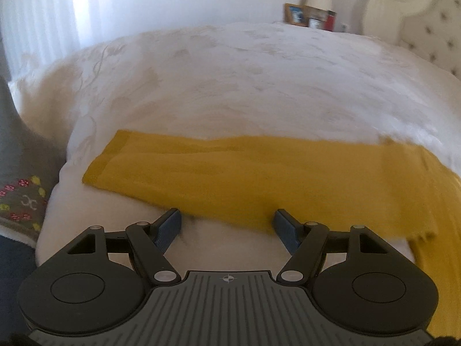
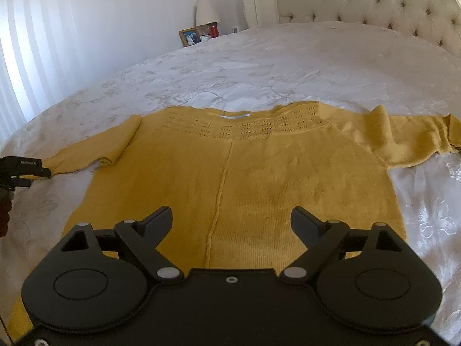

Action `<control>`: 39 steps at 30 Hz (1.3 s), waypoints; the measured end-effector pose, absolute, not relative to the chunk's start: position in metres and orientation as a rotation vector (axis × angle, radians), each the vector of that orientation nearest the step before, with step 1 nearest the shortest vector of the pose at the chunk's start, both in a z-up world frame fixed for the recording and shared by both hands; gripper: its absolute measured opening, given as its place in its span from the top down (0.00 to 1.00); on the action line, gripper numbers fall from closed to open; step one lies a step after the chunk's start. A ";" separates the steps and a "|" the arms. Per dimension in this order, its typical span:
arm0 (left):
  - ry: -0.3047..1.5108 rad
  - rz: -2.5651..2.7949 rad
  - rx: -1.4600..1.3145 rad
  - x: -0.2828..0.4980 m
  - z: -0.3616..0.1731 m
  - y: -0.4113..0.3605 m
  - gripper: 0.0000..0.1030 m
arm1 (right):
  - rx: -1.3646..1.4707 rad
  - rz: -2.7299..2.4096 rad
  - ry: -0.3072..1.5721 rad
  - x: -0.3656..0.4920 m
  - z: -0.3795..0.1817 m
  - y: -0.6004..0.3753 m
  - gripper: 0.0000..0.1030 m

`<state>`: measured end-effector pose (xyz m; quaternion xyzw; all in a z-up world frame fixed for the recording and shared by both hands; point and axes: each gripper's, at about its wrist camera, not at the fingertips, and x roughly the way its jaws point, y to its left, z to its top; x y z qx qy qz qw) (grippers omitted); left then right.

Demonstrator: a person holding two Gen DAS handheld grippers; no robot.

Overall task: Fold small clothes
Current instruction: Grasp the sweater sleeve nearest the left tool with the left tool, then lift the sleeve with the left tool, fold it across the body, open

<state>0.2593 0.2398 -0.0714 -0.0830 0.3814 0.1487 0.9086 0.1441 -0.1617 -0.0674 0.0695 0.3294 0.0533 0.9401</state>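
We have the yellow sweater (image 2: 230, 173) spread flat on the white bedspread (image 2: 288, 66), both sleeves out sideways; no fold looks made yet, so all the folding remains. Our right gripper (image 2: 232, 220) hangs with fingers spread over the sweater's lower body, nothing between them. Our left gripper (image 1: 227, 223) has fingers spread too, the left sleeve (image 1: 230, 173) lying just ahead of the tips. The hem is hidden beneath the right gripper; the right cuff is cut off.
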 end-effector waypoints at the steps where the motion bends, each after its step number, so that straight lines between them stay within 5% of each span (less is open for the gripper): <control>1: 0.786 0.310 -0.187 0.263 -0.072 0.244 0.31 | 0.144 0.109 0.676 0.145 -0.068 -0.162 0.13; 5: 0.796 0.335 -0.221 0.283 -0.078 0.257 0.26 | 0.150 0.117 0.690 0.146 -0.073 -0.162 0.13; 8: 0.800 0.341 -0.227 0.294 -0.082 0.259 0.31 | 0.159 0.119 0.701 0.145 -0.076 -0.164 0.13; 10: 0.759 0.332 -0.205 0.296 -0.079 0.256 0.81 | 0.167 0.122 0.706 0.144 -0.077 -0.166 0.13; 13: 0.742 0.283 -0.198 0.299 -0.069 0.249 0.94 | 0.177 0.122 0.712 0.143 -0.079 -0.172 0.13; 28: 0.519 0.006 -0.029 0.292 0.053 0.101 0.94 | 0.227 0.116 0.706 0.128 -0.092 -0.218 0.13; 39: 0.602 -0.309 0.051 0.302 0.030 -0.046 0.94 | 0.263 0.111 0.652 0.119 -0.087 -0.246 0.13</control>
